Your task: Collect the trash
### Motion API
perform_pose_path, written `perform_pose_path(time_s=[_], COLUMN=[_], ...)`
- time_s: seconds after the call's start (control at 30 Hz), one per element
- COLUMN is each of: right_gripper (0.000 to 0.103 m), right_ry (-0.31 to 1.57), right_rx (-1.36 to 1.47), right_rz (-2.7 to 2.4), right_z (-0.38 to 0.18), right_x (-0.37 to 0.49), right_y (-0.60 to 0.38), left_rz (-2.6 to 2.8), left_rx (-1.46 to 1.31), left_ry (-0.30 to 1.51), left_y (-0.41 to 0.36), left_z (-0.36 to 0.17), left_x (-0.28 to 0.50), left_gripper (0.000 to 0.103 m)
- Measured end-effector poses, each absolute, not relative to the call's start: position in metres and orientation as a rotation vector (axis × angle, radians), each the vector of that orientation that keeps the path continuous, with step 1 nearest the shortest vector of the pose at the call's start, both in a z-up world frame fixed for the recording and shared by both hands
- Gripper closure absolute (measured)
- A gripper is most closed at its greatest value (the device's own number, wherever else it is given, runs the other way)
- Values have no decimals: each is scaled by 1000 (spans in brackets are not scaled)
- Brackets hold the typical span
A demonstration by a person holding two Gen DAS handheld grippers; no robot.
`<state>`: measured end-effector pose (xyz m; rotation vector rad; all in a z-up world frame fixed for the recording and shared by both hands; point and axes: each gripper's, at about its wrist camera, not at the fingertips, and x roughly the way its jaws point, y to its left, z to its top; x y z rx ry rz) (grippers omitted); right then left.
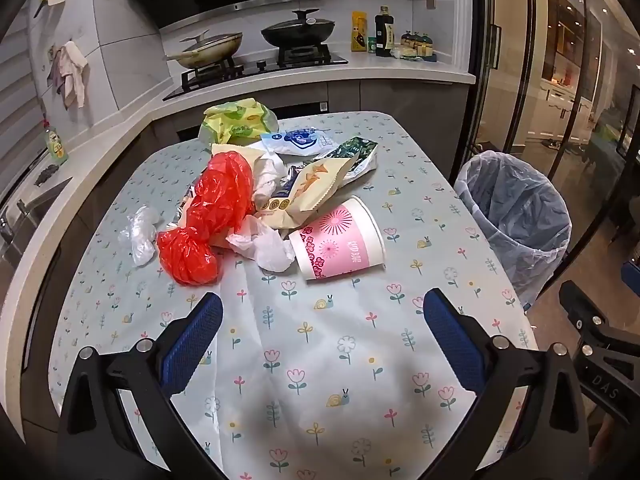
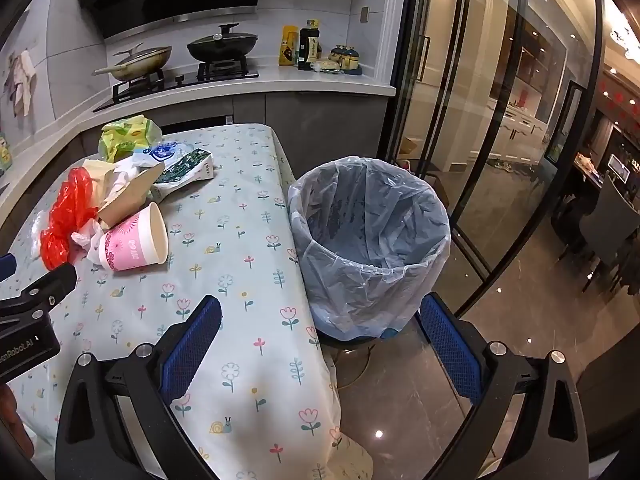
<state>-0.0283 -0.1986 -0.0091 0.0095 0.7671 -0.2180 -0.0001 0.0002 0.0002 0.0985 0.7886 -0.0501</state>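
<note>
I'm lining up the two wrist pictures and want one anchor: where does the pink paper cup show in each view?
Left wrist view: the pink paper cup lies on its side just right of centre, at the near edge of the trash pile.
Right wrist view: the pink paper cup lies at the left, mouth facing right.
Shared landmark: the lined trash bin beside the table, at the right edge in the left view, central in the right view.

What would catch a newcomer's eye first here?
A heap of trash mid-table: a bright red bag on its left and a pink paper cup lying on its side at the near right. Beside the table's right edge stands a lined bin, apparently empty.
</note>
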Motion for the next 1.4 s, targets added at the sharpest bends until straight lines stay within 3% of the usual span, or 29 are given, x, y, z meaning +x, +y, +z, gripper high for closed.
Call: perform_pose_path(time_s=[1.4], right_gripper=[7], right_ry=[747], right_rx=[0], right_rz=[-218], right_z=[-7], right_x=[-37], right_y=[-203], left_rz=[-64], left_rx=[113], left_ry=[783], left_y=[-13], left_z=[4], left_x=[-6], left_gripper=[7])
